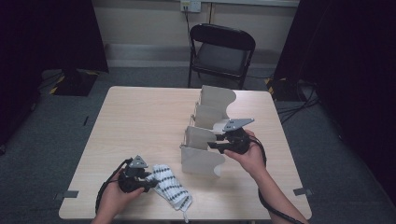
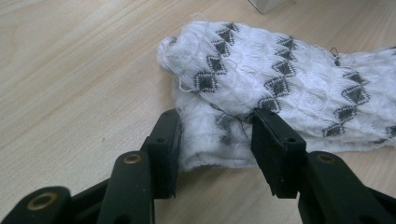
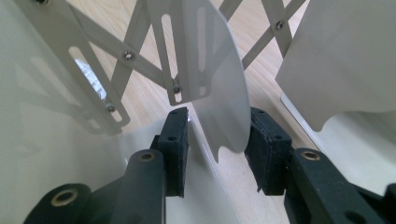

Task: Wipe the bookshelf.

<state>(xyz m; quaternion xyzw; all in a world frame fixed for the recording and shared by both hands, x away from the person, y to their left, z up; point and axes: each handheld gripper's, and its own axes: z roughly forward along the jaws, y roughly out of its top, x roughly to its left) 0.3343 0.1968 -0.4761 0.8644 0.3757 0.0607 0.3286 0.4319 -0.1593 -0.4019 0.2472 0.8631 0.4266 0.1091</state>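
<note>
Near edge of the desk point(image 1: 140, 116): the person's left hand point(image 1: 113, 198) rose from the bottom of the high view, forearm angled inward, holding the left gripper point(image 1: 150, 183) low and level, pointed toward the right. Its jaws were clamped on the near end of a white sock with dark diamond pattern point(image 2: 280, 88), which lay flat on the desk just right of that gripper; in the left gripper view both pads pressed the folded cuff.

Farther back, right of centre: the right forearm point(image 1: 275, 196) ran diagonally up to the right hand point(image 1: 251, 156), wrist raised, the right gripper point(image 1: 211, 145) aimed left. Its jaws stood parted around one thin panel point(image 3: 224, 93) of the white expandable divider rack point(image 1: 205, 140), not visibly pressing it.

Behind the desk stood a black folding chair point(image 1: 222, 51).
</note>
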